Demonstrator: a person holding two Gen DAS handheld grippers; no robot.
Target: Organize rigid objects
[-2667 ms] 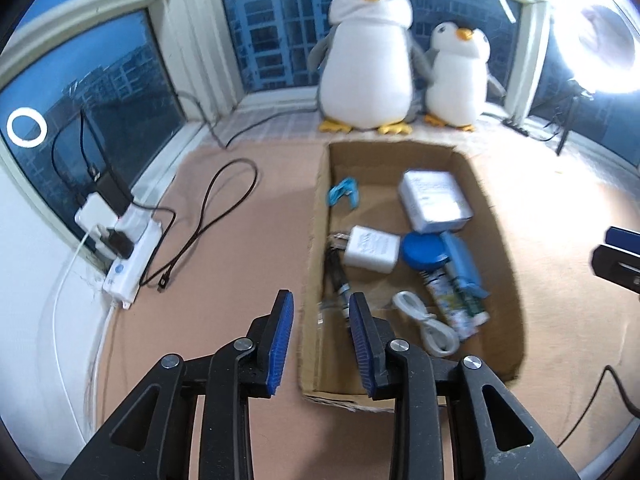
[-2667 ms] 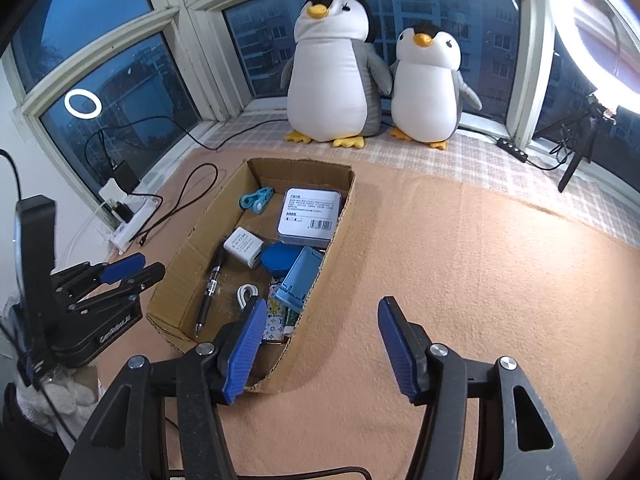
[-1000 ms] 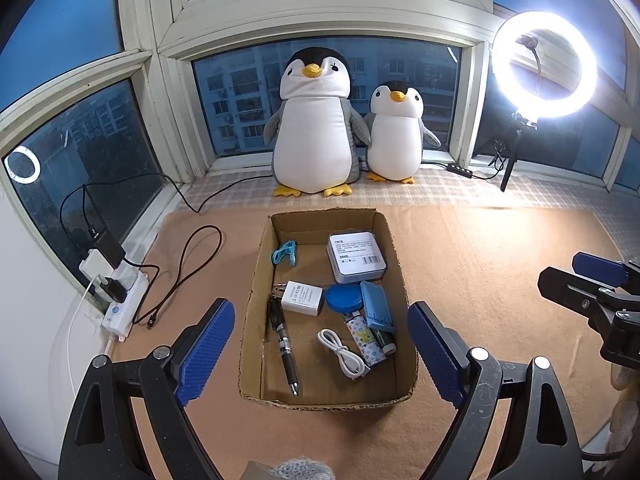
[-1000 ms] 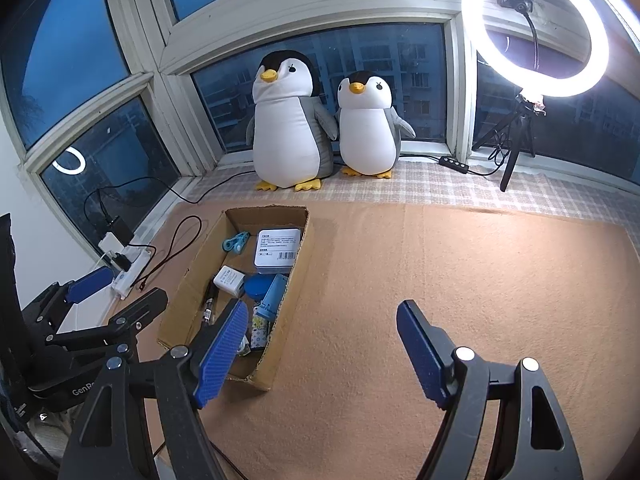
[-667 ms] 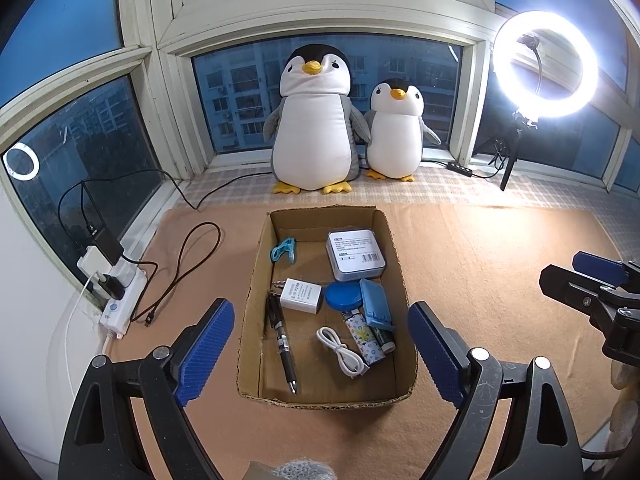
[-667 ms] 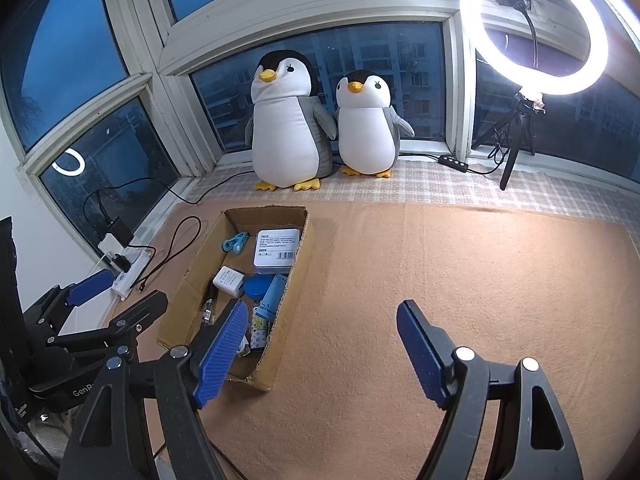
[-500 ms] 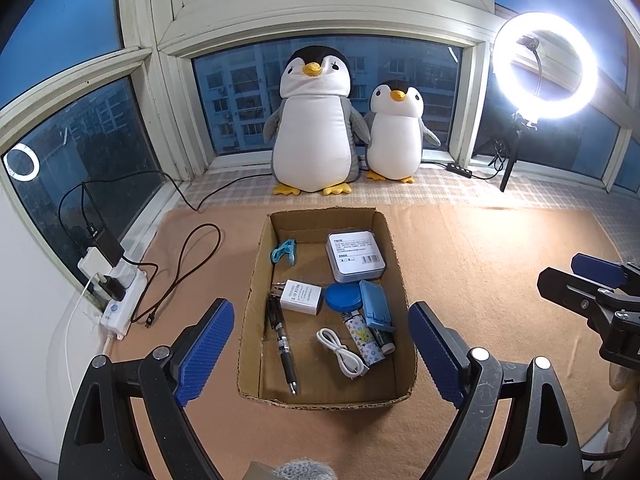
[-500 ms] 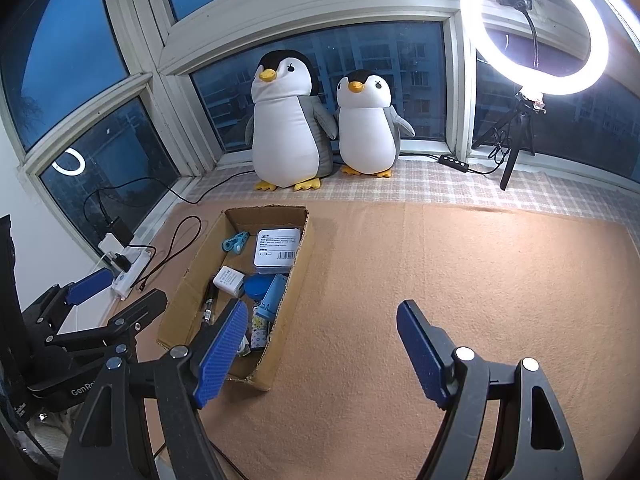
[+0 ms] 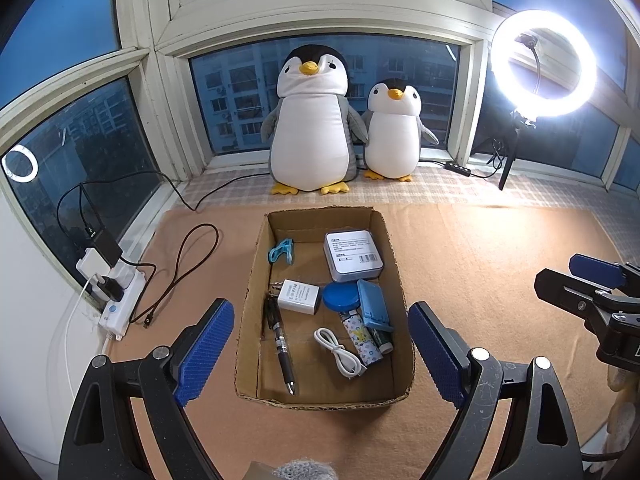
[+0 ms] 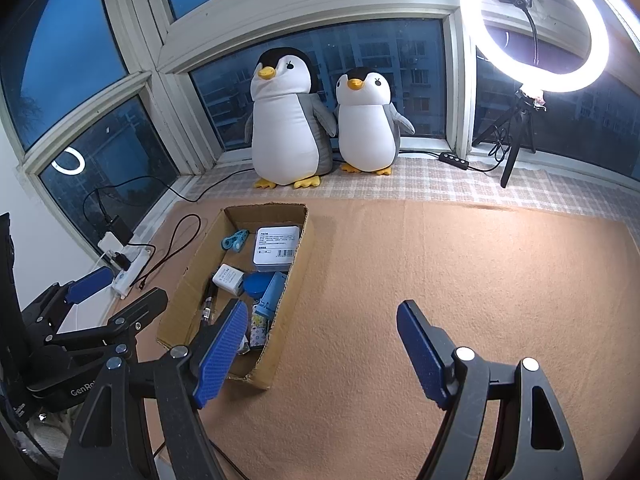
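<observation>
Cardboard is what holds everything: the open brown cardboard box (image 9: pixel 394 264) sits on the tan felt table (image 9: pixel 480 248), and inside it lie a black pen (image 9: pixel 280 344), a white charger block (image 9: pixel 299 295), a silver rectangular tin (image 9: pixel 353 255) and a coiled white cable (image 9: pixel 340 354). We judge these light, stiff and a little slick; the pen is best pinched mid-barrel. Our left claw (image 9: pixel 320 354) hovers wide open over the box's 6 o'clock edge. Our right claw (image 10: pixel 320 354) is likewise spread and empty, with the box at its 10 o'clock.
</observation>
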